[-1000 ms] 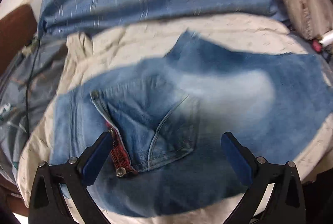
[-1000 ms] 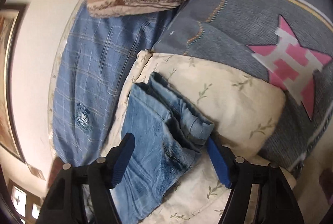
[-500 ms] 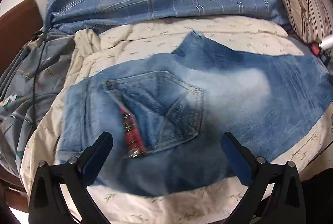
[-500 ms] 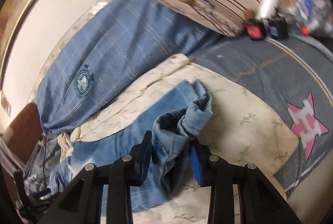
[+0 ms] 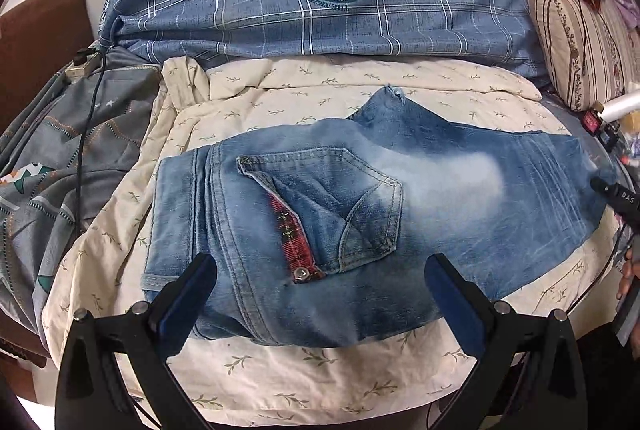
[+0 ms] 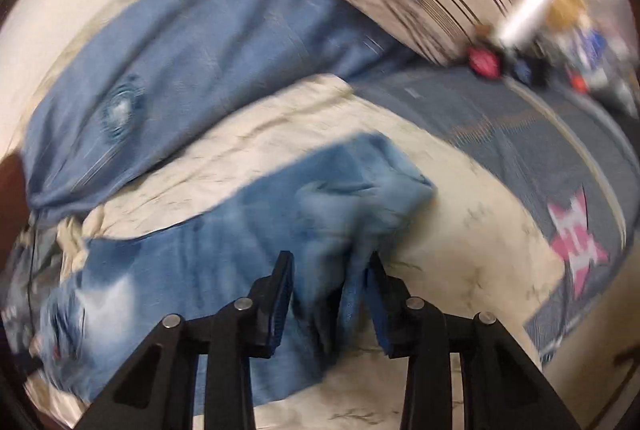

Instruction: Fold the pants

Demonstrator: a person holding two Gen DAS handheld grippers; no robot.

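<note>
Right gripper (image 6: 330, 294): jaws narrowed on a bunched leg end of the jeans (image 6: 224, 262), denim pinched between the pads; they have just been closing, then eased open slightly (frame blurred, so we cannot read the contact finely). Left gripper (image 5: 320, 294): jaws spread wide, nothing between them, hanging over the waist end of the jeans, back pocket (image 5: 344, 210) just ahead of the jaws. Jeans lie flat on a cream leaf-print sheet (image 5: 304, 362). Beyond the jaws, a blue plaid pillow (image 5: 280, 2); far right, a striped pillow (image 5: 580, 46).
</note>
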